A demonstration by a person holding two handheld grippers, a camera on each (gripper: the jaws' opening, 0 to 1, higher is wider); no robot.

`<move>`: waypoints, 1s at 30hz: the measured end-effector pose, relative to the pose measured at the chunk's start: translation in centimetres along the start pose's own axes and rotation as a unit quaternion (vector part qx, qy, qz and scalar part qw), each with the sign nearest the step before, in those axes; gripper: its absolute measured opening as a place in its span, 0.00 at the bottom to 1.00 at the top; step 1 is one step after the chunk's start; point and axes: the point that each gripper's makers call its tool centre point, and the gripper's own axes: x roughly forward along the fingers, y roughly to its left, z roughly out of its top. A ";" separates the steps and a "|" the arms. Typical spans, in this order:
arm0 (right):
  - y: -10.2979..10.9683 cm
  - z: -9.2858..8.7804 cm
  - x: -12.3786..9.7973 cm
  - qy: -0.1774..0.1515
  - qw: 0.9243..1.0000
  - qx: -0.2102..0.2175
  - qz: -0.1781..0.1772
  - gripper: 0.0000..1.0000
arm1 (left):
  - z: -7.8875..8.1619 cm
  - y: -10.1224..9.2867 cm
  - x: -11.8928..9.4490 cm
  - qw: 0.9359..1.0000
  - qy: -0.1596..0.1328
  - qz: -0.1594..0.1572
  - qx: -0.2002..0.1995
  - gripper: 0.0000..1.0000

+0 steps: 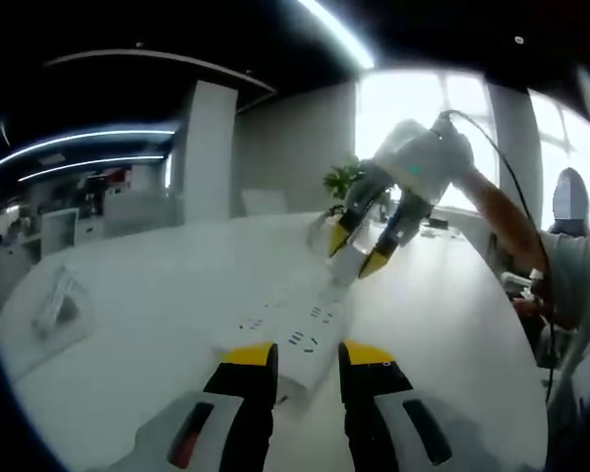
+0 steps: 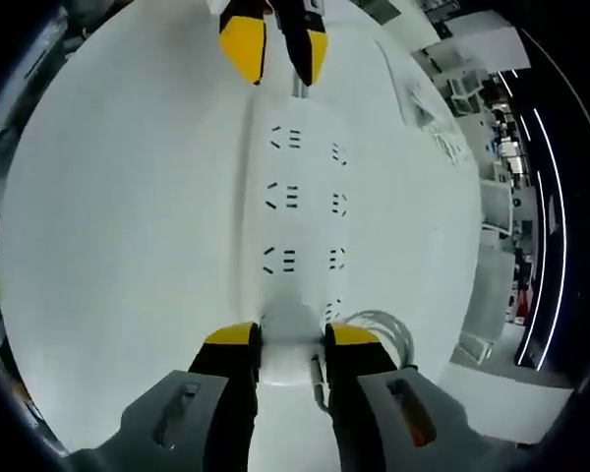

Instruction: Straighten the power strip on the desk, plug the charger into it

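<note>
— Power strip (image 2: 293, 211) first: where was it?

— Flat on the white desk (image 2: 108, 197), stretched between the two tools. In the right gripper view it ran straight up the middle, three rows of sockets facing up.

— And the tools?

— Right gripper (image 2: 292, 339) was clenched on the strip's near end, yellow tips pressed against both sides of it. In the left gripper view that same tool (image 1: 356, 252) hung over the far end, a person's forearm (image 1: 506, 221) behind it. Left gripper (image 1: 308, 359) had its yellow tips on either side of the strip's other end; whether they actually squeezed it, I could not tell. From the right gripper view it (image 2: 272, 51) sat at the top, tips at that end.

— Anything nearby?

— A coiled white cable (image 2: 391, 332) lay just beside the right tool's end of the strip. A flat clear thing (image 1: 59, 300) rested on the desk well off to one side.

— What did one view give that the other didn't?

— Left gripper view took in the room: a potted plant (image 1: 342, 182) past the desk's far edge, a white pillar (image 1: 208, 147), bright windows (image 1: 423, 98). Right gripper view looked down and gave the socket layout.
</note>
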 end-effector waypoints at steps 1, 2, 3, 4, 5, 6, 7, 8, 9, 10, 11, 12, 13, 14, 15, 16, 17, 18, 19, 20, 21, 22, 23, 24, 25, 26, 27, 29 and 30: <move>0.0 0.1 0.1 0.001 1.000 -0.003 0.005 0.26 | 0.0 0.0 0.0 1.000 0.001 0.000 0.000 0.25; 0.0 0.1 0.1 0.004 1.000 -0.005 0.010 0.26 | -0.1 0.0 0.0 1.000 0.001 0.000 0.000 0.25; -0.1 0.2 0.2 0.008 1.000 -0.007 0.016 0.25 | -0.1 0.0 0.1 1.000 0.002 -0.001 0.000 0.25; -0.1 0.2 0.2 0.015 1.000 -0.008 0.021 0.25 | -0.1 -0.1 0.1 1.000 0.002 -0.001 0.000 0.25; -0.2 0.3 0.3 0.019 0.999 -0.010 0.027 0.25 | -0.2 -0.1 0.1 1.000 0.002 -0.001 0.001 0.25; -0.2 0.3 0.3 0.022 0.999 -0.009 0.031 0.25 | -0.2 -0.2 0.1 1.000 0.003 -0.001 0.001 0.25; -0.3 0.3 0.3 0.024 0.999 -0.008 0.033 0.25 | -0.2 -0.2 0.1 1.000 0.003 -0.002 0.002 0.25; -0.3 0.2 0.3 0.023 0.999 -0.004 0.035 0.25 | -0.2 -0.2 0.1 1.000 0.003 -0.002 0.002 0.25; 0.0 0.3 0.3 0.017 0.999 0.003 0.037 0.25 | -0.3 -0.2 0.2 1.000 0.004 -0.002 0.003 0.25; 0.0 0.2 0.4 0.009 0.999 0.013 0.037 0.25 | -0.3 -0.2 0.2 1.000 0.005 -0.002 0.004 0.25; 0.1 0.3 0.4 -0.008 0.999 0.029 0.037 0.25 | -0.3 -0.2 0.2 1.000 0.006 -0.002 0.005 0.25; 0.0 0.0 0.3 -0.019 0.998 0.045 0.035 0.25 | -0.3 -0.3 0.2 1.000 0.005 -0.003 0.006 0.25; 0.0 0.2 0.3 -0.044 0.997 0.053 0.033 0.25 | -0.2 -0.3 0.2 1.000 0.004 -0.004 0.005 0.25; 0.0 0.1 0.2 -0.056 0.996 0.063 0.033 0.25 | -0.2 -0.3 0.2 1.000 0.004 -0.004 0.004 0.25; 0.2 0.1 0.2 -0.068 0.995 0.071 0.035 0.25 | -0.2 -0.3 0.2 1.000 0.004 -0.004 0.003 0.25; 0.2 0.1 0.1 -0.071 0.994 0.073 0.039 0.25 | -0.2 -0.2 0.2 1.000 0.004 -0.004 0.003 0.25; 0.1 0.2 0.2 -0.071 0.994 0.071 0.045 0.25 | -0.2 -0.1 0.2 1.000 0.003 -0.004 0.001 0.25; 0.2 0.4 0.3 -0.067 0.994 0.064 0.054 0.25 | -0.2 0.0 0.2 1.000 0.003 -0.004 -0.002 0.25; 0.3 0.4 0.4 -0.052 0.995 0.052 0.064 0.25 | -0.2 0.1 0.2 1.000 0.003 -0.002 -0.004 0.25; 0.4 0.7 0.5 -0.043 0.996 0.038 0.070 0.25 | -0.2 0.2 0.2 1.000 0.002 -0.001 -0.005 0.25; 0.3 0.9 0.6 -0.033 0.996 0.027 0.077 0.25 | -0.2 0.2 0.2 1.000 0.002 0.001 -0.006 0.25; 0.3 0.9 0.7 -0.022 0.997 0.022 0.077 0.25 | -0.2 0.2 0.2 1.000 0.001 0.001 -0.007 0.25; 0.3 1.1 0.8 -0.021 0.997 0.021 0.076 0.25 | -0.2 0.2 0.2 1.000 0.001 0.001 -0.006 0.25; 0.1 1.1 0.8 -0.026 0.996 0.024 0.078 0.25 | -0.2 0.1 0.2 1.000 0.002 0.001 -0.005 0.25; 0.1 1.5 0.9 -0.046 0.995 0.040 0.085 0.25 | -0.2 0.0 0.3 1.000 0.002 -0.001 -0.003 0.25; 0.1 1.3 0.8 -0.060 0.992 0.060 0.089 0.25 | -0.3 -0.1 0.3 1.000 0.003 -0.002 -0.001 0.25; 0.1 1.2 0.8 -0.071 0.991 0.071 0.090 0.25 | -0.3 -0.1 0.4 1.000 0.004 -0.004 -0.001 0.25; 0.2 0.9 0.8 -0.084 0.987 0.094 0.096 0.25 | -0.5 -0.2 0.5 1.000 0.006 -0.006 -0.003 0.25; 0.3 0.8 0.8 -0.093 0.985 0.103 0.101 0.25 | -0.6 -0.2 0.5 1.000 0.008 -0.006 -0.003 0.25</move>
